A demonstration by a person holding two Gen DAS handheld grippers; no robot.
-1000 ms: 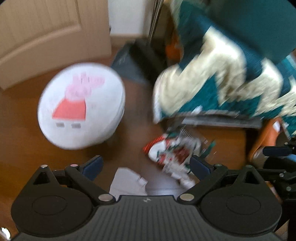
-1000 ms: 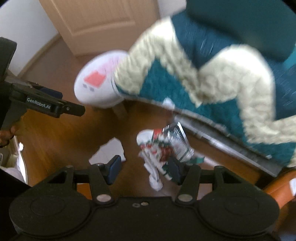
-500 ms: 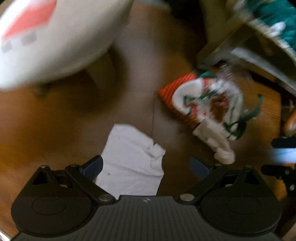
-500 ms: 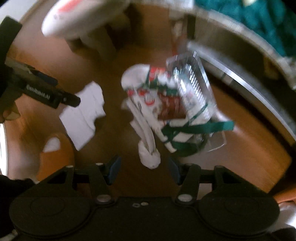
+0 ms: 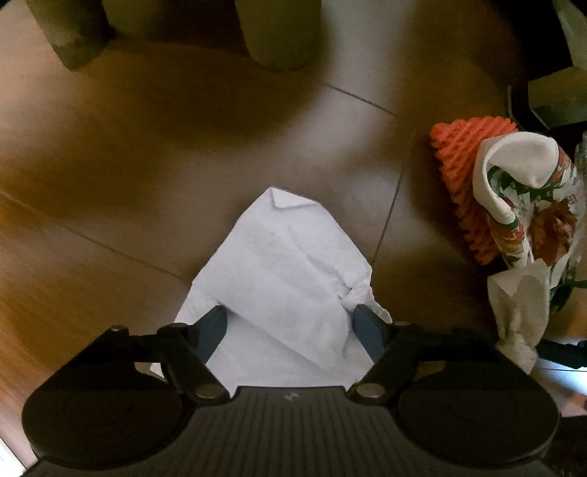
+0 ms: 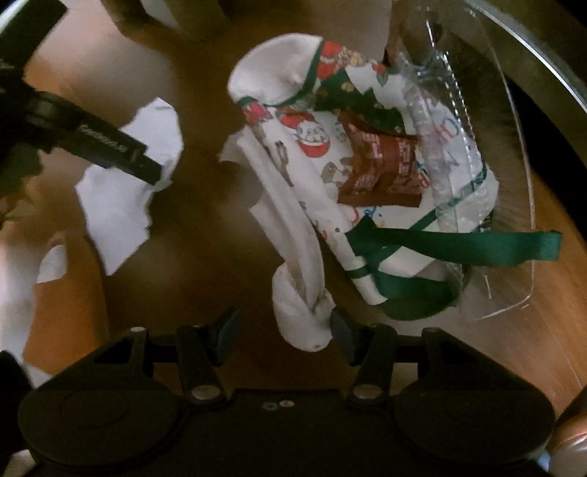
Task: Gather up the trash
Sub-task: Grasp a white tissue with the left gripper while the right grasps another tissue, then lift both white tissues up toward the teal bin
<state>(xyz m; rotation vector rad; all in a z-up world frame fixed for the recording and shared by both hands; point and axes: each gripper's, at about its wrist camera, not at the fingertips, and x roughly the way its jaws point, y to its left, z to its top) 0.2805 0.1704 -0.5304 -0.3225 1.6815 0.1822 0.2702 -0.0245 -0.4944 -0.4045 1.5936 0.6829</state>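
Note:
A white paper napkin (image 5: 286, 264) lies flat on the wooden floor. My left gripper (image 5: 290, 328) points down over it; its jaws are closing, with the napkin's near part between the fingers and not pinched. To the right lies a trash bundle (image 6: 330, 154): Christmas-print wrapping, a green ribbon (image 6: 458, 246), a brown wrapper (image 6: 385, 172), a clear plastic tray (image 6: 488, 110) and an orange foam net (image 5: 466, 176). My right gripper (image 6: 284, 330) hangs over the bundle's twisted white end (image 6: 301, 315), its jaws closing and the end close to the right finger. The napkin (image 6: 121, 198) and the left gripper's finger (image 6: 117, 150) also show there.
Pale stool legs (image 5: 279, 33) stand beyond the napkin. A metal rail (image 6: 543, 73) curves past the plastic tray at the upper right. An orange-and-white object (image 6: 62, 293) sits at the left edge of the right wrist view.
Both grippers have dropped close to the floor; the stool top and the blanket have left view. The left jaws have narrowed around the napkin. The bundle's white end now sits between the right fingers.

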